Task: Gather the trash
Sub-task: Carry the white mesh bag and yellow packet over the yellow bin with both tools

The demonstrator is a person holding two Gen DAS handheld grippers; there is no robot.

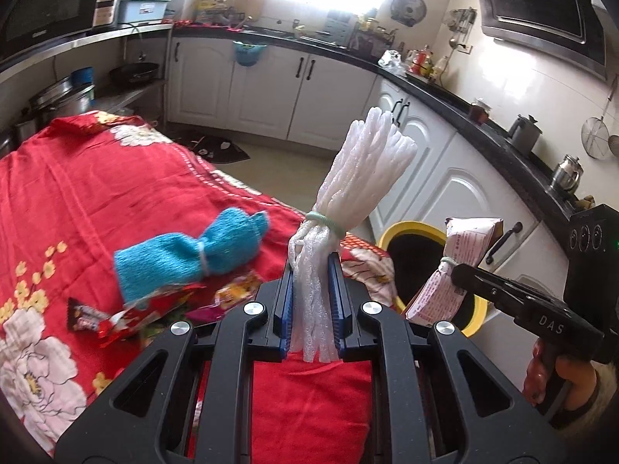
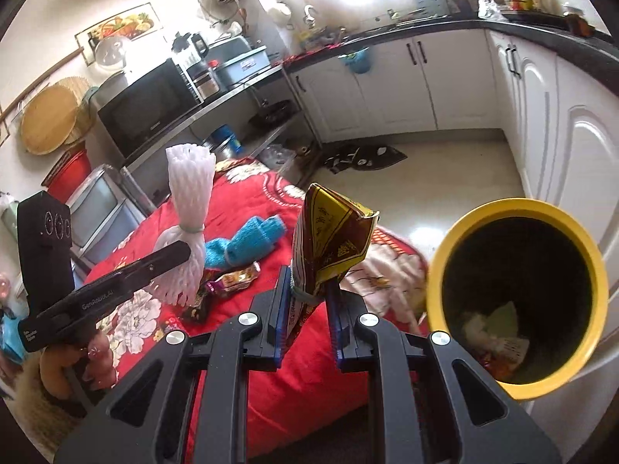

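Observation:
My left gripper (image 1: 312, 270) is shut on a white foam net bundle (image 1: 359, 174) tied with a green band, held upright above the red floral cloth (image 1: 96, 201); the bundle also shows in the right wrist view (image 2: 185, 224). My right gripper (image 2: 307, 290) is shut on a brown and yellow snack packet (image 2: 332, 243), beside a yellow-rimmed bin (image 2: 518, 294) with some trash inside. The packet (image 1: 460, 255) and bin (image 1: 410, 232) also show in the left wrist view. A blue cloth bundle (image 1: 185, 255) and candy wrappers (image 1: 127, 317) lie on the cloth.
White kitchen cabinets (image 1: 271, 85) under a black counter (image 1: 445, 92) run along the back and right. A microwave (image 2: 151, 108) sits on a steel shelf at the left. A dark mat (image 2: 363, 158) lies on the tiled floor.

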